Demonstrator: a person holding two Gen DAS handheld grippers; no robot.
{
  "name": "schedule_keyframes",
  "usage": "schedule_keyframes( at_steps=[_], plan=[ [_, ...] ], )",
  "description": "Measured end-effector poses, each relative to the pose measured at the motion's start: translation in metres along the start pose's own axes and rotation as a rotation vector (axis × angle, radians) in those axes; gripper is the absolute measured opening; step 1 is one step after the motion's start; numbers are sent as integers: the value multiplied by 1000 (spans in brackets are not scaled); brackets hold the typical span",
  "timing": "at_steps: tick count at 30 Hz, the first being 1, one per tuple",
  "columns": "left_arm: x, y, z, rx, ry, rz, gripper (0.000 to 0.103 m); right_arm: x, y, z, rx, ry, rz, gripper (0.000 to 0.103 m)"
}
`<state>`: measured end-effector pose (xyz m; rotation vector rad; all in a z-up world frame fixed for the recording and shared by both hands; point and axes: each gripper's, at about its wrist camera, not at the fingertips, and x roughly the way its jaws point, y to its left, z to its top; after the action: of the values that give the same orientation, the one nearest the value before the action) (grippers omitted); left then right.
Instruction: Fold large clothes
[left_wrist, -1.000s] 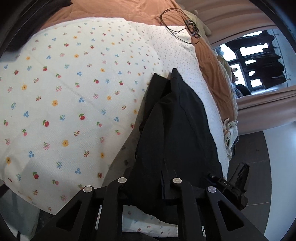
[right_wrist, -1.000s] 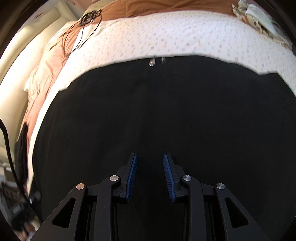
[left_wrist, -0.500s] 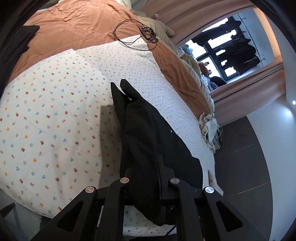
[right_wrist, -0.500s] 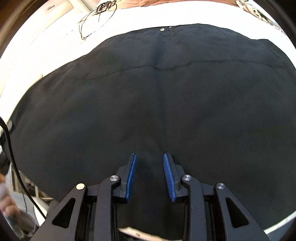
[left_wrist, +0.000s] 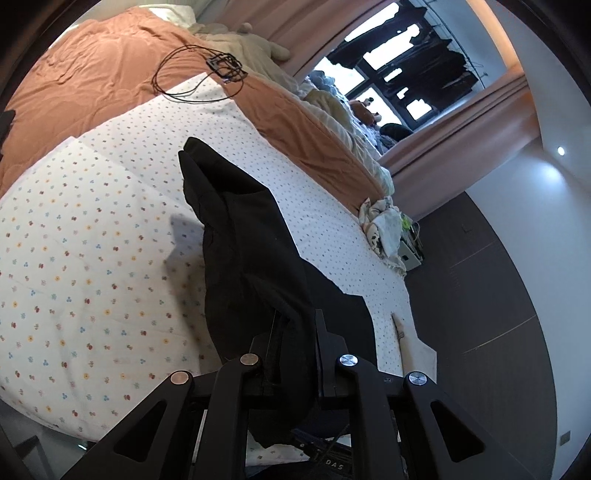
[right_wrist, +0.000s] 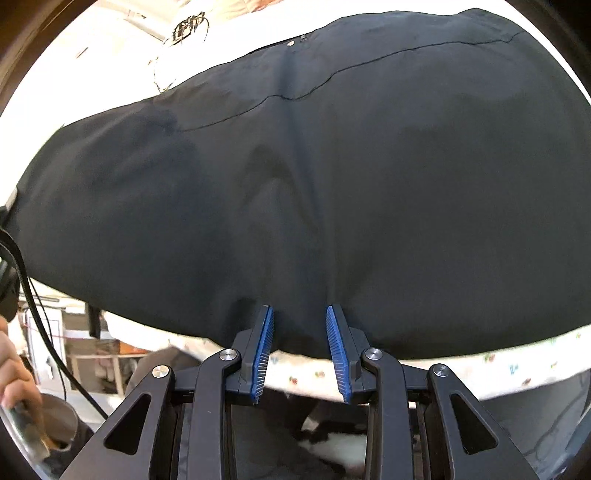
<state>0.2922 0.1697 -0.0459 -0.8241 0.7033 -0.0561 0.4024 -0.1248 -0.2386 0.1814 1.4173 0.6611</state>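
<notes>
A large black garment (left_wrist: 251, 236) lies on the flowered white sheet (left_wrist: 85, 236) of a bed. In the left wrist view my left gripper (left_wrist: 295, 332) is shut on a bunched fold of the garment and holds it raised above the bed near the foot edge. In the right wrist view the black garment (right_wrist: 332, 177) fills most of the frame, spread flat, with a seam and a snap near the top. My right gripper (right_wrist: 300, 314) is open, its blue pads (right_wrist: 265, 347) standing at the garment's near hem without gripping it.
An orange duvet (left_wrist: 92, 74) covers the head of the bed, with a black cable coil (left_wrist: 199, 77) on it. A heap of clothes (left_wrist: 384, 225) lies at the bed's right edge. Dark floor (left_wrist: 480, 295) lies to the right. A hand and cable (right_wrist: 22, 332) show at left.
My left gripper has lifted and pulled back with the garment fold, showing more of the room. My right gripper has drawn back toward the garment's near hem, still open.
</notes>
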Motion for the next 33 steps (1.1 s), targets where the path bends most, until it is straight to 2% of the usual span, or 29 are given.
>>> schedule_keyframes(
  at_steps=[6,8,12,15,21,25,30,33],
  plan=[
    [21,-39,-5,57,48,-27,11,21,4,-8,-20,-5,1,34],
    [27,-54,-6,82,60,-28,11,22,3,-9,-8,-11,28,34],
    [41,-85,-5,139,87,-44,11,10,-12,-6,28,-4,143,34],
    [56,-110,-11,186,121,-58,11,-14,-30,-6,55,-65,163,34],
    [115,-160,-36,277,227,-97,11,-76,-84,-9,154,-230,120,34],
    [174,-185,-69,292,349,-116,11,-112,-132,-19,256,-322,75,34],
    [237,-207,-123,313,502,-117,11,-136,-182,-47,379,-367,31,34],
    [255,-219,-144,332,547,-117,11,-145,-201,-65,426,-384,4,34]
  ],
)
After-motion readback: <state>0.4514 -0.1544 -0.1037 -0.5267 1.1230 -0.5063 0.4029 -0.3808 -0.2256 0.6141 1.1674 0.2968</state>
